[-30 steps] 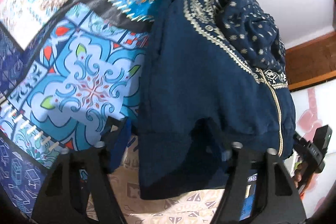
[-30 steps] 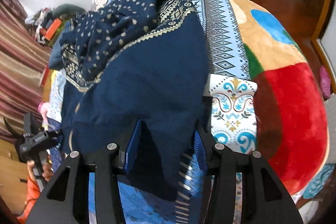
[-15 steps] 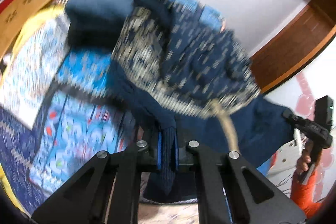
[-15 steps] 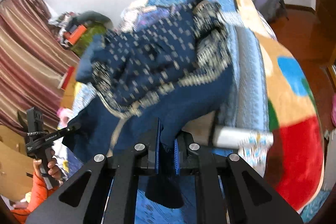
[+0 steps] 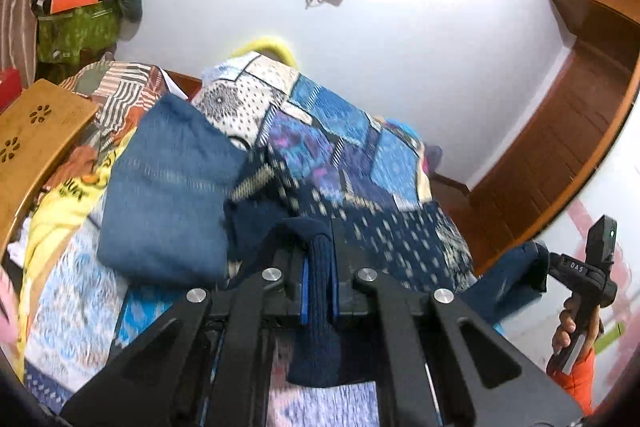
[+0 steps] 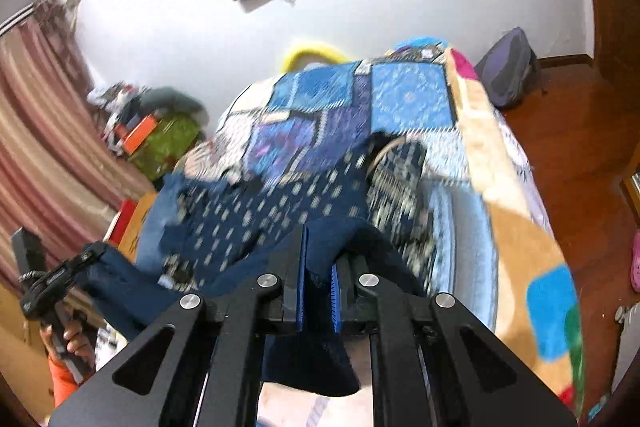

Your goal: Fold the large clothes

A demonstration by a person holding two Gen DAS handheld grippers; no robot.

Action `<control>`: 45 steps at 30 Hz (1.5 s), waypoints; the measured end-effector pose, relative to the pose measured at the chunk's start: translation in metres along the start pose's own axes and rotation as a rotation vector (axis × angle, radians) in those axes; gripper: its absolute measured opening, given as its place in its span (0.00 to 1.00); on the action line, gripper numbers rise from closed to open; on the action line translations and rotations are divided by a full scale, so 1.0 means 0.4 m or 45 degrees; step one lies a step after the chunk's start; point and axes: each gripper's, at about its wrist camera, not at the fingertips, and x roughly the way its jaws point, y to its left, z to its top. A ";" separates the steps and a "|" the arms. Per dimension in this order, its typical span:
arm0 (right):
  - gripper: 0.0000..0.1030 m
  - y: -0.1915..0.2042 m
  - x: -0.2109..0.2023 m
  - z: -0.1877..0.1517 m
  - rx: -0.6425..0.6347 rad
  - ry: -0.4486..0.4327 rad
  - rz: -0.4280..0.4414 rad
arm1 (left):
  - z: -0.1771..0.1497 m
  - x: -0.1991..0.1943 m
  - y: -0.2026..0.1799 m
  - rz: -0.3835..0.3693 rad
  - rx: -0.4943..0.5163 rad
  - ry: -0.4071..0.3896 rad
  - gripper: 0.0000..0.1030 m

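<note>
While both grippers stay out of it, left gripper (image 5: 320, 267) and right gripper (image 6: 319, 283) are each clamped on the navy garment's (image 6: 256, 223) hem, lifted off the bed (image 6: 408, 99) (rest trailing). Lift-and-spread step; next, lay flat evenly.

Matt navy cloth garment (image 5: 320, 267) (ribbed at its edge) on a patchwork cloth bedspread (image 5: 340, 131); glossy wooden floor (image 6: 592, 147).

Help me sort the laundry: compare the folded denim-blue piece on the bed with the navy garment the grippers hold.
The folded denim-blue piece is a lighter blue; the navy garment is darker, with pale printed motifs. The denim-blue piece lies flat and untouched on the bed; the navy garment is unfolded, pinched by the left gripper and the right gripper. Both are blue fabrics over the patterned bedspread.
</note>
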 end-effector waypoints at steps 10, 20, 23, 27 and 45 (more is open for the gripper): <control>0.08 -0.153 0.263 0.096 0.166 0.098 -0.081 | 0.064 0.295 0.114 0.189 -0.011 0.081 0.07; 0.11 -0.206 0.343 0.089 0.161 0.213 -0.086 | 0.015 0.406 0.111 0.312 0.133 0.265 0.16; 0.14 -0.198 0.331 0.094 0.163 0.281 -0.092 | 0.006 0.378 0.066 0.346 0.237 0.282 0.37; 0.31 -0.164 0.271 0.092 0.109 0.295 -0.146 | -0.004 0.306 -0.003 0.358 0.359 0.238 0.63; 0.48 0.032 0.266 -0.082 -0.301 0.389 -0.173 | -0.162 0.362 -0.115 0.522 0.645 0.349 0.81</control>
